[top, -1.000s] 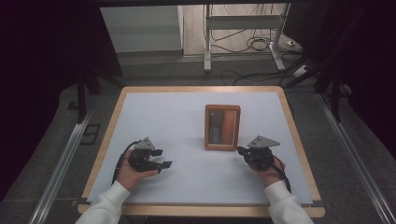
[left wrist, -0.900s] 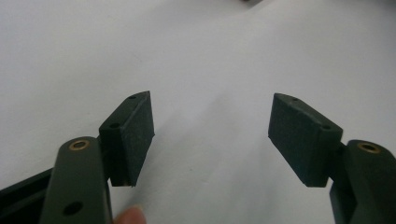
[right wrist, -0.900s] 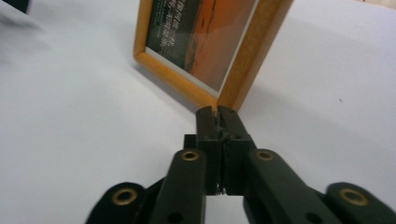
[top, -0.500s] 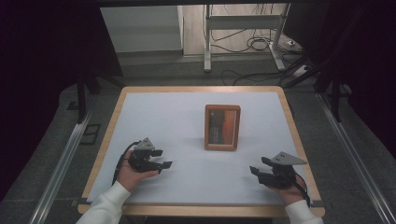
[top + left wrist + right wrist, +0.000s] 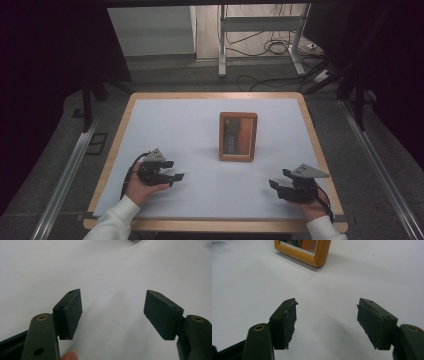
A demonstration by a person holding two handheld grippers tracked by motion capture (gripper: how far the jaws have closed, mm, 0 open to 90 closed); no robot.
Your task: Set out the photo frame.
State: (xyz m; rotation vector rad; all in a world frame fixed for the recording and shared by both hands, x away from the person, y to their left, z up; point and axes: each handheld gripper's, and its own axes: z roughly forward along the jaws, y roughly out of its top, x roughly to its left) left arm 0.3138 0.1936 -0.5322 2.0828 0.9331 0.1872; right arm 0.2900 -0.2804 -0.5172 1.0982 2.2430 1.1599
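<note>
A wooden picture frame [image 5: 238,136] lies flat on the white table [image 5: 190,125], ahead of both tongs and between their two lines of reach, nearer the right pair than the left. Its rim is light brown wood; the panel inside shows dark and orange tones. In the right gripper view one corner of the frame [image 5: 307,252] appears ahead and to the left of the jaws, well apart from them, casting a soft shadow on the table surface.

The right tongs [image 5: 278,179] sit near the front right corner of the table, held in the person's right hand [image 5: 312,205], jaws spread wide with nothing between them; bare table shows through the gap [image 5: 327,317]. The pads [image 5: 287,322] on these jaws look worn and ragged at the edges.

The left tongs [image 5: 172,170] rest toward the front left of the table, in the left hand [image 5: 142,187], likewise released and empty [image 5: 112,312], jaws pointing toward the right tongs' side. A fingertip [image 5: 68,355] shows at the bottom edge of the left gripper view. A white sleeve [image 5: 117,220] covers the left forearm.
</note>
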